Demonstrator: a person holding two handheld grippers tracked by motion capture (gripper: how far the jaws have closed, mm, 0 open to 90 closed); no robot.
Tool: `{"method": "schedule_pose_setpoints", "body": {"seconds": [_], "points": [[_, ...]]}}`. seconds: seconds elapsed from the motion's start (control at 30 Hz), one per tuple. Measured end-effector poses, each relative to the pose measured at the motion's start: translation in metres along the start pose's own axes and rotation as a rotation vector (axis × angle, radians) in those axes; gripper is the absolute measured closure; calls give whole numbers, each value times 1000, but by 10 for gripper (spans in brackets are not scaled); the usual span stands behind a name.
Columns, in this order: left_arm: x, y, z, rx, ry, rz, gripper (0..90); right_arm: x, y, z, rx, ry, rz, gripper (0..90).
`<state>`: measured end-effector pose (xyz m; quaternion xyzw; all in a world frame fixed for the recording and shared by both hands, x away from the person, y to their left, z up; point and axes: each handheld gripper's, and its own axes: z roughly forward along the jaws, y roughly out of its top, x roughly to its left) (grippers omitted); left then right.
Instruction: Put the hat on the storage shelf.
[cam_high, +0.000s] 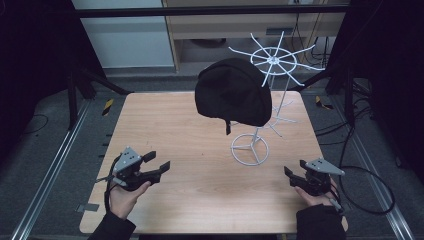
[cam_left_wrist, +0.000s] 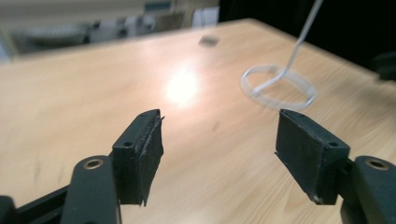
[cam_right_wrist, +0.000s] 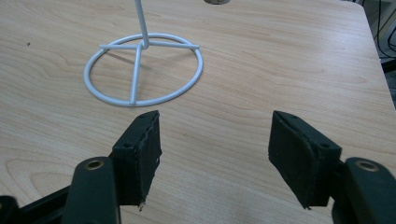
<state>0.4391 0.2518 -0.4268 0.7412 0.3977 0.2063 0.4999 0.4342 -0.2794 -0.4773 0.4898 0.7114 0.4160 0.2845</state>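
Observation:
A black cap (cam_high: 233, 91) hangs on a white wire rack (cam_high: 272, 61) that stands on a ring base (cam_high: 249, 149) right of the table's middle. My left gripper (cam_high: 156, 161) is held low at the front left, open, nothing between its jaws. In the left gripper view its pads (cam_left_wrist: 145, 149) frame bare wood, and the ring base (cam_left_wrist: 278, 86) lies blurred ahead to the right. My right gripper (cam_high: 294, 172) sits open at the front right. In the right gripper view the ring base (cam_right_wrist: 143, 68) lies just beyond the empty open jaws.
The wooden table (cam_high: 190, 190) has bare surface between both hands and the rack. Metal rails (cam_high: 55, 160) run along the floor on both sides, and cables (cam_high: 372, 185) trail on the right. Dark curtains close in the left and right.

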Motion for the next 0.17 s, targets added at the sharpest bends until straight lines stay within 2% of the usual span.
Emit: {"method": "schedule_pose_setpoints", "body": {"seconds": [0.07, 0.17], "points": [[11, -18, 0, 31, 33, -48, 296, 1, 0, 0, 2, 0, 4, 331], [24, -36, 1, 86, 90, -68, 281, 1, -1, 1, 8, 5, 9, 316]]}}
